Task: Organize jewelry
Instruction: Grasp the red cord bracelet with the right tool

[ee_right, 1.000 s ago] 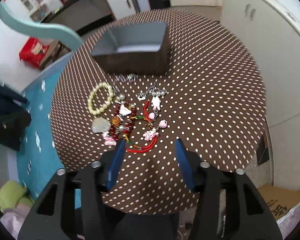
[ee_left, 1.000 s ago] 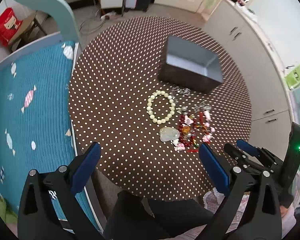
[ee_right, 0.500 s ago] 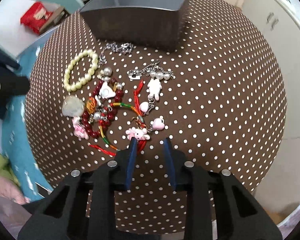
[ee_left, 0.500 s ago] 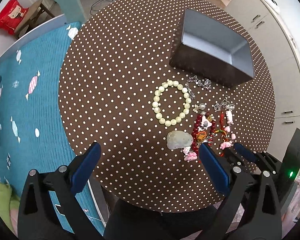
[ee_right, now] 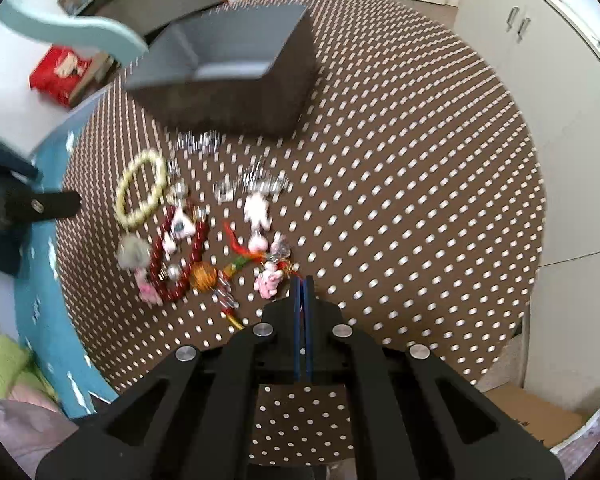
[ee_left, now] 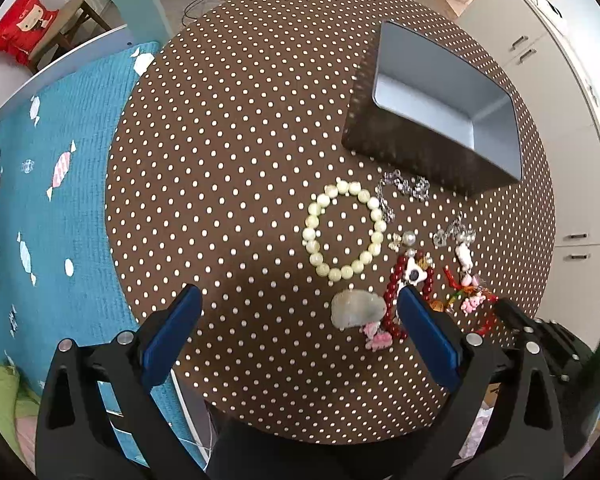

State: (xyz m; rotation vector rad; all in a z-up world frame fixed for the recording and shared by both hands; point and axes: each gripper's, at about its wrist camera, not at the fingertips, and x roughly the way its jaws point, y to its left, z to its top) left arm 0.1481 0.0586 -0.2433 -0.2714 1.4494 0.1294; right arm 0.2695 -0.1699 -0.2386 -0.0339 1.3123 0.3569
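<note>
Right wrist view shows the jewelry [ee_right: 204, 236] heaped on the dotted table [ee_right: 420, 200] just in front of the grey box [ee_right: 236, 76], and my right hand-held gripper [ee_right: 303, 280] is clenched tight at the red cord [ee_right: 296, 274] by the pink charm [ee_right: 269, 280], though blur hides whether the cord is pinched. My left hand-held gripper [ee_left: 296, 312] hangs released over the table's near edge, the bead bracelet [ee_left: 345, 230] and pale stone [ee_left: 358, 309] lying ahead of its blue pads [ee_left: 172, 338].

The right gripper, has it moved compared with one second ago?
Yes. The right gripper has gone forward to the red cord by the pink charm, nearer the grey box, and shut.
</note>
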